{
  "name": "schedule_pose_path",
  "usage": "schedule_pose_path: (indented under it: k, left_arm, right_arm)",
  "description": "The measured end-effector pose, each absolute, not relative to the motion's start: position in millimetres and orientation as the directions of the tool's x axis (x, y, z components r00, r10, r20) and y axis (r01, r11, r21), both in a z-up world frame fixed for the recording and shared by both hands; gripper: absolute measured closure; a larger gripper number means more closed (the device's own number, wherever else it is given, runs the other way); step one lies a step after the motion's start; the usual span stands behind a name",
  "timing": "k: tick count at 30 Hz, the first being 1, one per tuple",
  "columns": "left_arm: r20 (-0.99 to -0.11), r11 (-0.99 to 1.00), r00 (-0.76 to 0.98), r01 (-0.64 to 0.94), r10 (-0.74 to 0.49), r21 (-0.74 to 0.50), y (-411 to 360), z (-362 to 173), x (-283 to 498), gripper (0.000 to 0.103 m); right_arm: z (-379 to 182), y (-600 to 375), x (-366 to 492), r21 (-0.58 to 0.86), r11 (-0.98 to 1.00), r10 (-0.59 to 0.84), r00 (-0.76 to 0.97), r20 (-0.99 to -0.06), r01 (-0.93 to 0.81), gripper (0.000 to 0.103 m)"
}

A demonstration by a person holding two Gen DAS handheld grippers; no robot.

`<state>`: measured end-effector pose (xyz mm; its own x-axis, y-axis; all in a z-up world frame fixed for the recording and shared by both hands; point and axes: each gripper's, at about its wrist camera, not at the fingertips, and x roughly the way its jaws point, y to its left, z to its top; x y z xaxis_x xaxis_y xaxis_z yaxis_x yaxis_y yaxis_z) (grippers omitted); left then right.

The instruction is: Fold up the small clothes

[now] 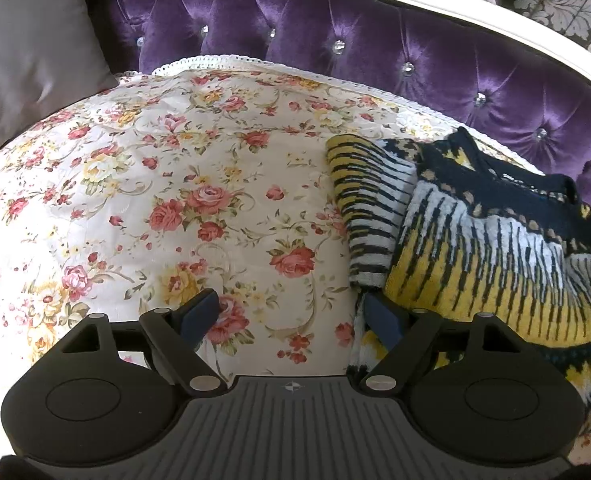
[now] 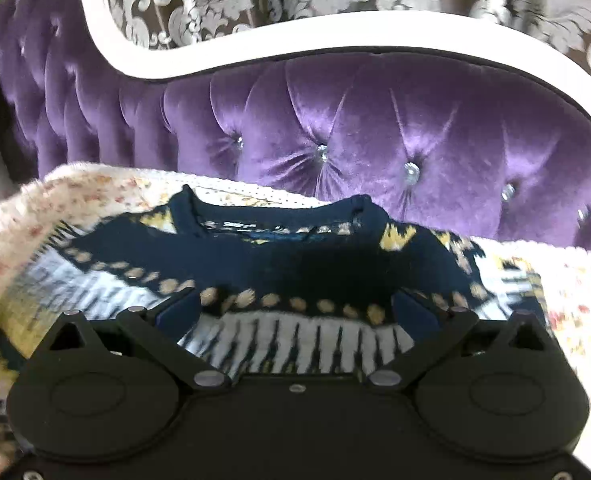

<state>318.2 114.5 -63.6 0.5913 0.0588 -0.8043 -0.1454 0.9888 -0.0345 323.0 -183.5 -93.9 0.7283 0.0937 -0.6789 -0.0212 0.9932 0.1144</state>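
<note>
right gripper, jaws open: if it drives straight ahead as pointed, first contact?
Most likely the patterned sweater: the right gripper points at its navy yoke just below the collar. The purple tufted sofa back lies beyond. Depth is unclear.

Floral-covered purple sofa [image 1: 375, 40] under patterned sweater [image 1: 495, 248]

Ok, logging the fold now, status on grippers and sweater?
Left gripper open, over the floral cover at the sweater's edge. Right gripper open, over the sweater front. Left sleeve folded in. Nothing in the way.
</note>
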Motion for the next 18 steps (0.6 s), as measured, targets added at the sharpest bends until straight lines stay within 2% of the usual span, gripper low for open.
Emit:
schedule_pose_path:
  k: [4, 8, 11, 15, 18]
  left_arm:
    - [-0.804, 0.989, 0.591, -0.143, 0.056, -0.036, 115, -64, 318, 0.024]
    - [-0.801, 0.99, 0.596, -0.136, 0.053, -0.036, 116, -64, 317, 0.024]
    - [-0.801, 0.99, 0.596, -0.139, 0.055, -0.036, 115, -64, 317, 0.024]
    - [-0.8, 0.989, 0.597, -0.143, 0.064, -0.027, 113, -64, 317, 0.024]
    - [-0.796, 0.99, 0.602, -0.14, 0.071, -0.017, 112, -64, 316, 0.023]
  right_arm:
    - [-92, -172, 297, 0.083, 0.996, 0.092, 0.689, -0.719, -0.046, 0.001]
    - [-114, -152, 282, 0.011, 0.996, 0.065, 0.638, -0.767, -0.088, 0.001]
    - [-122, -151, 269, 0.012, 0.998, 0.052, 0.699, -0.713, -0.062, 0.001]
    - [-120, -153, 269, 0.02, 0.998, 0.059, 0.699, -0.713, -0.065, 0.001]
    - [-113, -166, 268, 0.096, 0.993, 0.119, 0.697, -0.707, -0.073, 0.001]
